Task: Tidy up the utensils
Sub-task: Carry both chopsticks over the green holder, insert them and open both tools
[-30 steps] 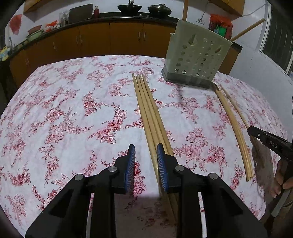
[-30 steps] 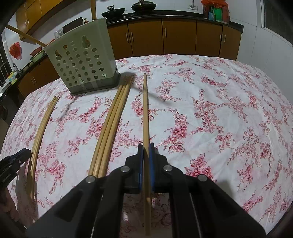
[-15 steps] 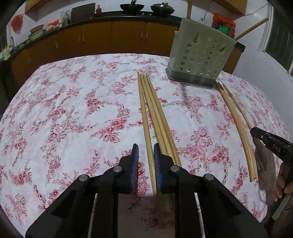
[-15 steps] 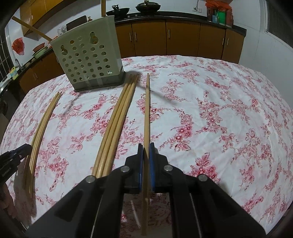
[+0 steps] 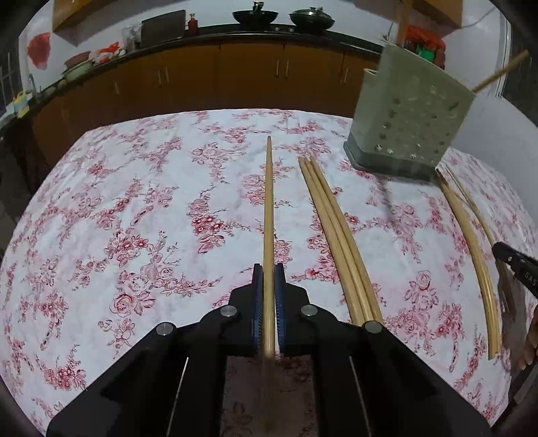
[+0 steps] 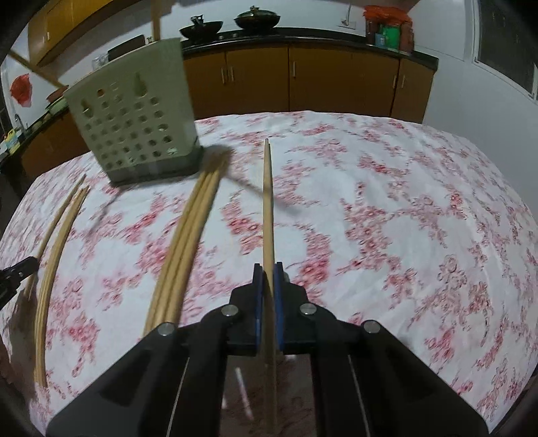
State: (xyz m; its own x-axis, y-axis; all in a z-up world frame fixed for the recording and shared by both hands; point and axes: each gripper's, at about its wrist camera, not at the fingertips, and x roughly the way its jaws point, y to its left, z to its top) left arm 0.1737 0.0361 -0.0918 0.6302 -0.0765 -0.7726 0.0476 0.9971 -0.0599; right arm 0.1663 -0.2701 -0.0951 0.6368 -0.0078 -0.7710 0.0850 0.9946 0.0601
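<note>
On the near part of the surface (image 5: 134, 201), which a flowered cloth covers, the left gripper (image 5: 268, 269) has one chopstick (image 5: 268, 208) between its fingers. These fingers have just been closing and now press on the stick from both sides, near its close end. The right gripper (image 6: 268, 269) is also closed tightly on a single chopstick (image 6: 267, 201), which points away toward the far side. Whether either stick is already lifted off the cloth, the pictures do not show clearly.

At the far side stands the green holder with holes (image 5: 407, 121). One stick (image 5: 402, 23) rises straight from its top and another (image 5: 501, 72) leans out to the right, so it seems that a small part of the work is done.

Much is left. In the left wrist view, a bundle of three chopsticks (image 5: 333, 232) lies close together on the cloth, just right of the held one. Two more thin sticks (image 5: 470, 242) lie further right, with their far ends near the base of the holder. Probably the two held chopsticks go into the holder next, and the lying ones must follow after them.
</note>
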